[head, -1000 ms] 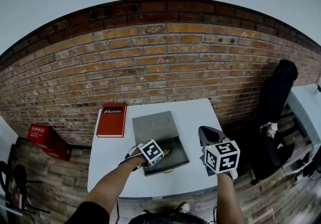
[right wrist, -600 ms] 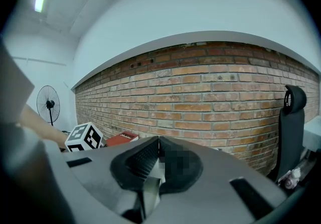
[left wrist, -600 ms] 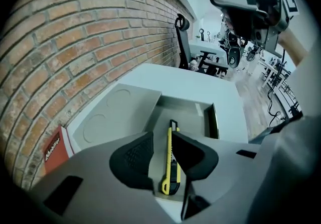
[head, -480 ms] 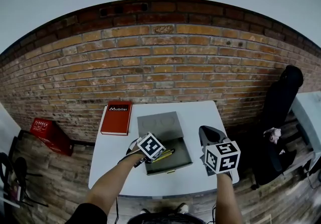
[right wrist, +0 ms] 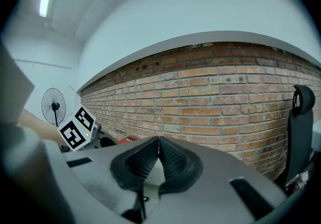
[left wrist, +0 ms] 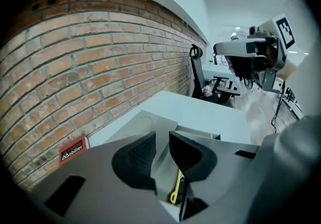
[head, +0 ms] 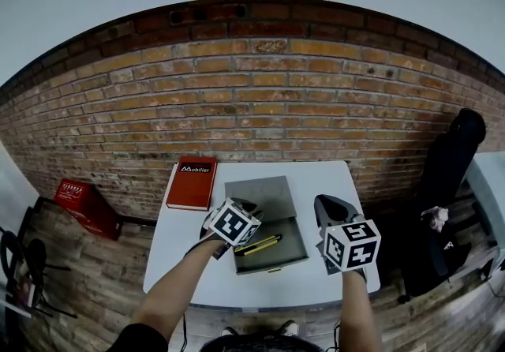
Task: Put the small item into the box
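Observation:
A yellow-and-black small item (head: 259, 245) lies inside the open grey box (head: 289, 254), whose lid (head: 260, 189) is laid back flat behind it. My left gripper (head: 247, 207) hovers above the box's left side. In the left gripper view its jaws (left wrist: 162, 135) have just been closing; a gap remains and nothing is between them. The item (left wrist: 176, 188) shows below them in the box. My right gripper (head: 325, 205) hangs over the table right of the box, shut on nothing, with its pads (right wrist: 158, 140) touching.
A red book (head: 192, 182) lies on the white table (head: 181, 252) left of the lid. A red crate (head: 81, 206) stands on the wooden floor at left and a black chair (head: 451, 155) at right. A brick wall runs behind the table.
My left gripper has risen out of the box and drawn back to the left, leaving the yellow item lying in full view inside. The right gripper has hardly moved.

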Demonstrator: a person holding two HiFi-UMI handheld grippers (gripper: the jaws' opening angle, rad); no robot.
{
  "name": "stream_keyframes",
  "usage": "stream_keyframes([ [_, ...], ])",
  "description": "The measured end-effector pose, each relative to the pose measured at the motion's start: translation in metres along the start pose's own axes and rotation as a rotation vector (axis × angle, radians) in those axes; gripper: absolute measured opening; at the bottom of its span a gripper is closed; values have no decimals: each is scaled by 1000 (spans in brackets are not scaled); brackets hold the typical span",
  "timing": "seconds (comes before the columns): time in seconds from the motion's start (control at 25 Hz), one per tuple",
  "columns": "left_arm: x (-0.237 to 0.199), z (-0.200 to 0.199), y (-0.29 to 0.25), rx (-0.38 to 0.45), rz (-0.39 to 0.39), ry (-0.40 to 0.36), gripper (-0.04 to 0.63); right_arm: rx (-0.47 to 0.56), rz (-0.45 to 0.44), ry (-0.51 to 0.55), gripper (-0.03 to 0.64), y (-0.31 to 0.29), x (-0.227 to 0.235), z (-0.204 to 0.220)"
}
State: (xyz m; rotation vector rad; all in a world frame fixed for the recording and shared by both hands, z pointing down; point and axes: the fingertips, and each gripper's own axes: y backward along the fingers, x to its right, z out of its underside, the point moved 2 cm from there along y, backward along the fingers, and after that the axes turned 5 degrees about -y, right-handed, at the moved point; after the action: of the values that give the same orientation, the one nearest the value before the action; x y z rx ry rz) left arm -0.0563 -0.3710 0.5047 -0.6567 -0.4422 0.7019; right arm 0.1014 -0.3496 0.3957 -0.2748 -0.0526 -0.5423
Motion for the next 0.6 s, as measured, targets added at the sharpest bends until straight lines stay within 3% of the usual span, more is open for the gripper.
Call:
stream_keyframes([
  [0.6, -32, -34, 67, 273, -207, 127, 90, 54, -25, 6, 20, -3, -10, -20],
])
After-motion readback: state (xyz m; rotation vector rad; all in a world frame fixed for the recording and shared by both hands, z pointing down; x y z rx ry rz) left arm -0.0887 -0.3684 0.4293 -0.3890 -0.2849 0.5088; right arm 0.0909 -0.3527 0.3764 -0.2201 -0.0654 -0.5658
